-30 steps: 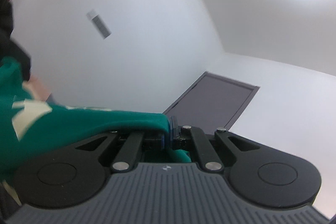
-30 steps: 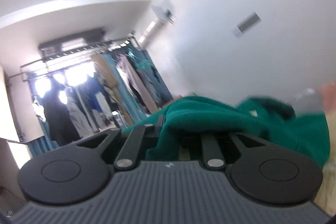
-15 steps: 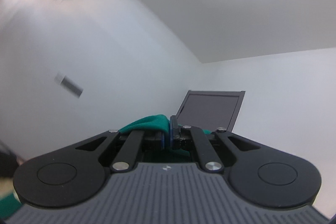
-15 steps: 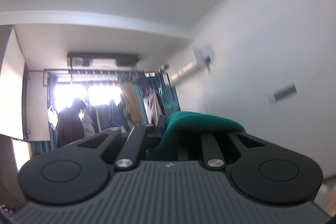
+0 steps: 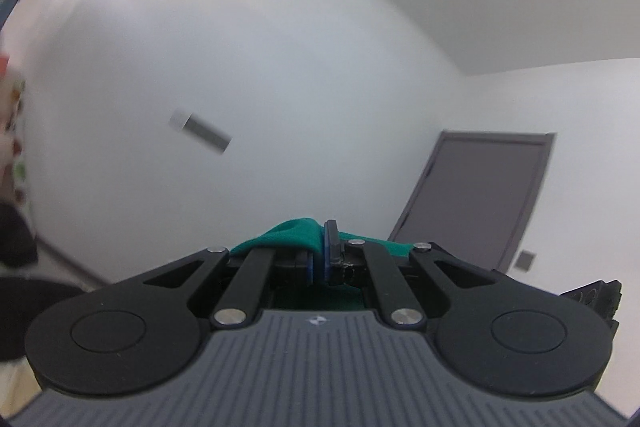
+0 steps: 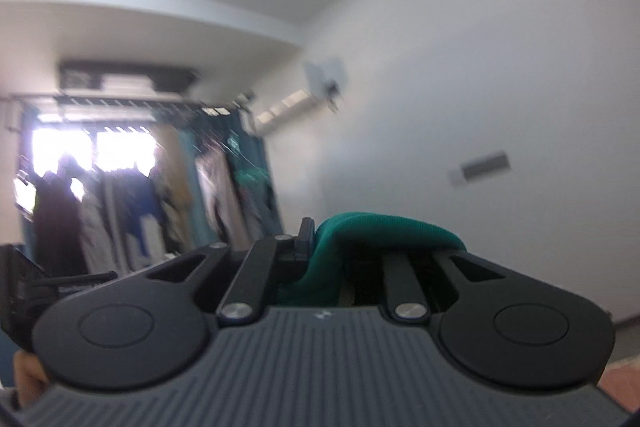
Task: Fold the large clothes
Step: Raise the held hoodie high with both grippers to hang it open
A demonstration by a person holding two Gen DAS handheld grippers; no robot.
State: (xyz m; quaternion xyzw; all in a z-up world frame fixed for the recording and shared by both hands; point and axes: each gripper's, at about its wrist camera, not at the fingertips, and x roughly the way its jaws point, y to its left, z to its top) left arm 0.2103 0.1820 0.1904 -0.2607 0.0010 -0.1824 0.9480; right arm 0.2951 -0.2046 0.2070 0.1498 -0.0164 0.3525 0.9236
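Two grippers: you hold both raised and tilted up at walls and ceiling; no worktop shows in either view.
Left gripper (image 5: 320, 247): your jaws are pinched together with only a sliver between the blue pads, and green cloth is clamped there.
Right gripper (image 6: 326, 241): your left finger presses against green cloth; the right finger is buried under the fold, so the grip reads as closed on the cloth.
Garment (image 5: 288, 237): in your left view a small green hump sticks up just left of the pads, and a strip of it runs to the right behind the linkage.
Garment, right view (image 6: 384, 231): a thicker green fold arches over the right finger and drops down between the linkage bars; the rest of it is out of sight below both cameras.
Second tool (image 6: 28, 291): a dark body with a rod juts in at your right view's left edge; what it is cannot be told.
Skin (image 6: 28, 375): a bit of it shows at the lower left corner of your right view.
Door (image 5: 484, 199): dark, shut, on the far wall right of your left gripper.
Wall plate (image 5: 200, 135): grey, blurred, on the white wall.
Clothes rail (image 6: 132, 187): far left in your right view, hung garments against a bright window, blurred.
Air conditioner (image 6: 288, 109): high on the wall beside the rail.
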